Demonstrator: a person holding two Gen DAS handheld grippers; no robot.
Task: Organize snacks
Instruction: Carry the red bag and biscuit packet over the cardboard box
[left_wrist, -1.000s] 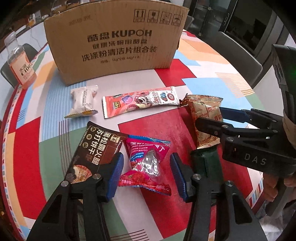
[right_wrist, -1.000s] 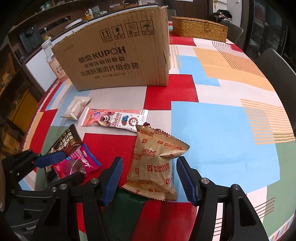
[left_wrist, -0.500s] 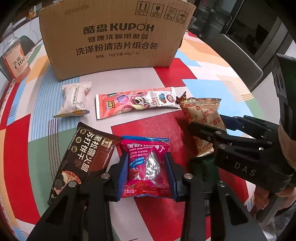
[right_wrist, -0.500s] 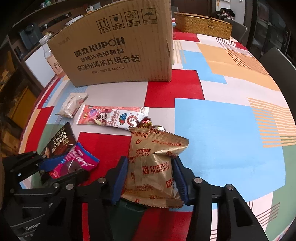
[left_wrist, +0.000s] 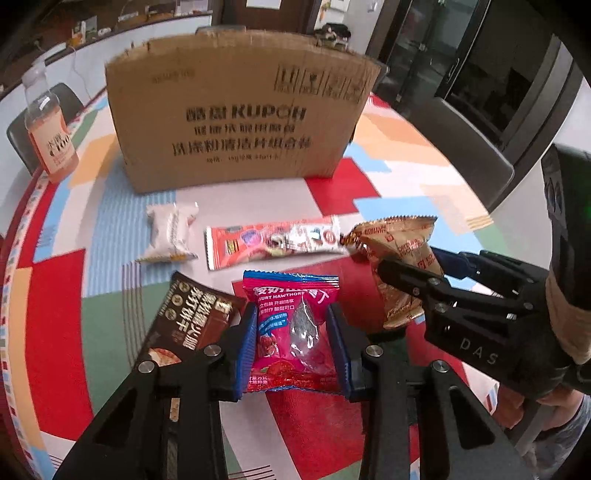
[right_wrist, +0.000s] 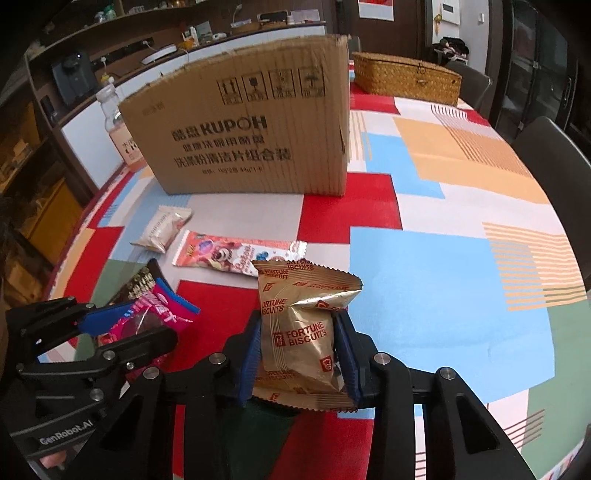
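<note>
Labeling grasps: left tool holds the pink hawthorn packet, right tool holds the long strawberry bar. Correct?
Not quite. The left tool does hold the pink hawthorn packet, but the right tool is closing on the gold Fortune Biscuits packet. The right wrist view shows the long strawberry bar lying on the table.

A round table wore a patchwork cloth of red, blue, orange and green. Dark chairs ringed it; a wooden shelf unit stood left, dark glass doors right.

Black angular left gripper, blue ribbed pads, silver screws, right gripper alike, white "DAS" lettering
</note>
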